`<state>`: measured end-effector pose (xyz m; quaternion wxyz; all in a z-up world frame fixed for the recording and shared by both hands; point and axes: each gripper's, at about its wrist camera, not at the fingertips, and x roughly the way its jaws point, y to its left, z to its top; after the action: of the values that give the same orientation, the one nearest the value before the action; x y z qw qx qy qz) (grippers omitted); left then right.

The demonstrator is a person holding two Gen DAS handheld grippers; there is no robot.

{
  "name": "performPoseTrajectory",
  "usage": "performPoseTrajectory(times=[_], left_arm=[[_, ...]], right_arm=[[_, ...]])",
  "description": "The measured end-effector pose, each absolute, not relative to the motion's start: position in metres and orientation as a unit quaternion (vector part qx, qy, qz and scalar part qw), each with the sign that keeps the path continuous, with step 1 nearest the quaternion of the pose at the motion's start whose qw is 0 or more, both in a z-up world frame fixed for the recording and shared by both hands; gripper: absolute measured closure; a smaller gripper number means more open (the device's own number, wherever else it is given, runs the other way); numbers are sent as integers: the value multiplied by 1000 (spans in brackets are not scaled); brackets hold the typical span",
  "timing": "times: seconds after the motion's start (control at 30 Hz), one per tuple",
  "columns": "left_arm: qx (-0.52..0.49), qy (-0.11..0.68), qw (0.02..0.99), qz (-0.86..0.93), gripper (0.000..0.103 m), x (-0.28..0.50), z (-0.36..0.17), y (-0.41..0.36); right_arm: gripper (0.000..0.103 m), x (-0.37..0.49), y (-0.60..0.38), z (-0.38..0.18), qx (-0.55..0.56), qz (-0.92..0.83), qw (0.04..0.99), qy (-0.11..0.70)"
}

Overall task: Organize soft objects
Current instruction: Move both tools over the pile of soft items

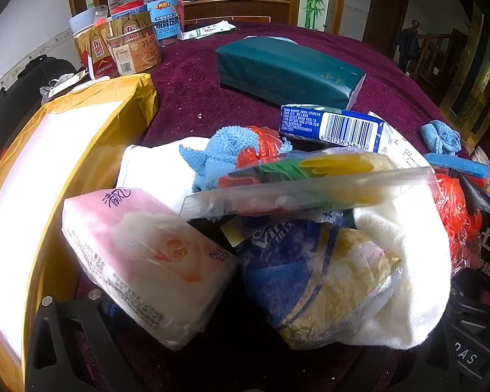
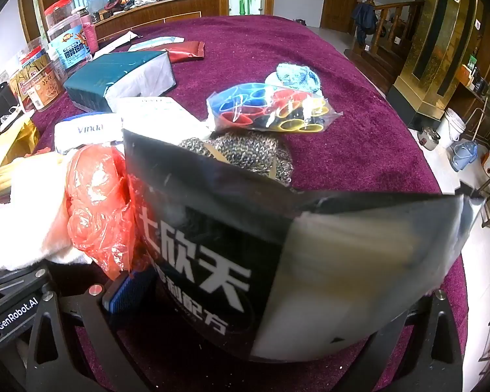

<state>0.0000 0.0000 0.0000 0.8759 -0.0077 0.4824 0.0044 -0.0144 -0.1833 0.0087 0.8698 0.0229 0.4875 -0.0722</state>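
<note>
L gripper (image 1: 232, 310): clenched on pink tissue pack (image 1: 147, 261)
R gripper (image 2: 264, 310): grasping black pouch (image 2: 232, 245)
red bag (image 2: 98, 202): touching pouch, its left

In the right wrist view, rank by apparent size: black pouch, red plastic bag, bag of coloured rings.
1. black pouch, though nearness to the camera inflates it.
2. red plastic bag and bag of coloured rings: they look alike, so unranked.

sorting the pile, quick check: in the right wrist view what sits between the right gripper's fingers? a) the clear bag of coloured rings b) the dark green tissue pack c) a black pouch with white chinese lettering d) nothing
c: the black pouch with white lettering fills the space between the right gripper fingers, while the dark green tissue pack and bag of coloured rings lie farther off on the cloth.
</note>
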Motion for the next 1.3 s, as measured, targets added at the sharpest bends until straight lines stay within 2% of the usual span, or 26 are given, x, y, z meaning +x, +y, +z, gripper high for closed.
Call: performPoseTrajectory(times=[0.47, 0.63, 1.2, 1.3], left_arm=[[-10, 483, 876, 9, 0, 0, 0, 0], [7, 520, 853, -33, 1, -10, 3, 4], [17, 501, 864, -55, 1, -26, 2, 8], [-26, 487, 868, -94, 3, -33, 9, 20]], right_arm=[[0, -14, -183, 9, 24, -72, 870, 488], [0, -13, -182, 9, 22, -73, 870, 488], [0, -9, -184, 12, 28, -71, 848, 524], [0, -40, -189, 34, 40, -72, 870, 487]])
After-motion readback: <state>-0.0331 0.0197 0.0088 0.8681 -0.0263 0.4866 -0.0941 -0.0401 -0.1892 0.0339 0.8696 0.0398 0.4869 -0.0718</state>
